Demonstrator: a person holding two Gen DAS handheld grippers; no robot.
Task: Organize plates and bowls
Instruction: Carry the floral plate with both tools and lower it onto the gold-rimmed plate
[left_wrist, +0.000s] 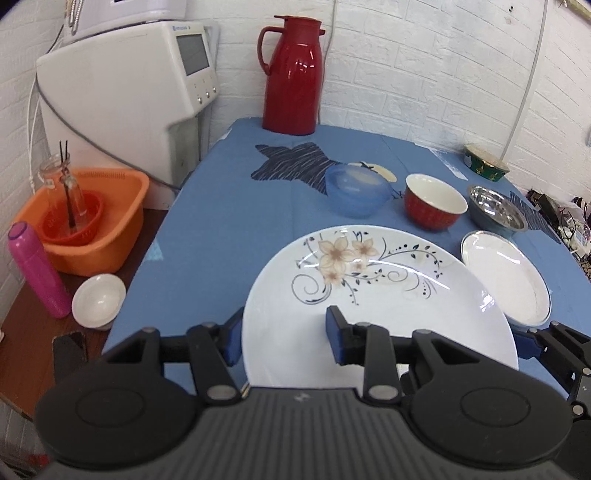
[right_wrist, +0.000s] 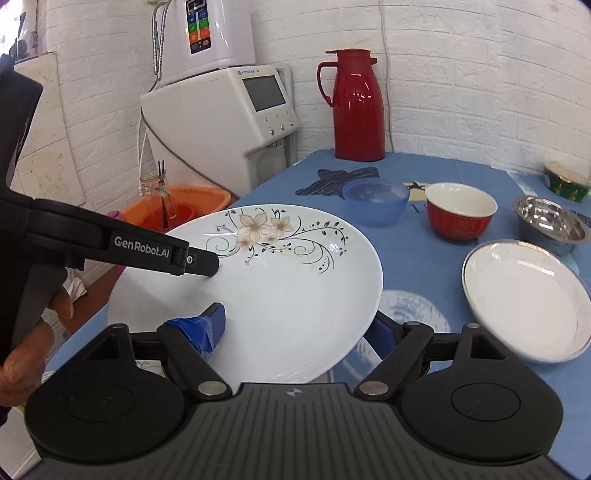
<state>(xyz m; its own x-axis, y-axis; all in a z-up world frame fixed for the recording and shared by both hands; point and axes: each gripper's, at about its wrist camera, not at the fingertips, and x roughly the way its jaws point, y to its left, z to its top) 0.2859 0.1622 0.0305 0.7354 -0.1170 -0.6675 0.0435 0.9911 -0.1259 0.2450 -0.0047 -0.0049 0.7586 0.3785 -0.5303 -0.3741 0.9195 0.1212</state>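
Observation:
A large white plate with a flower pattern (left_wrist: 369, 295) (right_wrist: 288, 295) hangs tilted just above the blue tablecloth. My left gripper (left_wrist: 286, 339) straddles its left rim, one pad under the edge and one on top, gripping it; its upper finger (right_wrist: 203, 264) lies on the plate. My right gripper (right_wrist: 297, 328) stands wide open around the near right rim, left pad above the plate, right pad (left_wrist: 522, 343) below it. A small silver-rimmed white plate (left_wrist: 506, 277) (right_wrist: 524, 302), a steel bowl (left_wrist: 496, 212), a red bowl (left_wrist: 434, 203) and a blue bowl (left_wrist: 356, 192) sit beyond.
A red thermos (left_wrist: 291, 77) stands at the table's back edge, a green tub (left_wrist: 485, 162) at the far right. Left of the table are an orange basin (left_wrist: 85, 221), a pink bottle (left_wrist: 37, 269), a white bowl (left_wrist: 98, 301) and a water dispenser (left_wrist: 122, 96). A hand (right_wrist: 22, 362) holds the left gripper.

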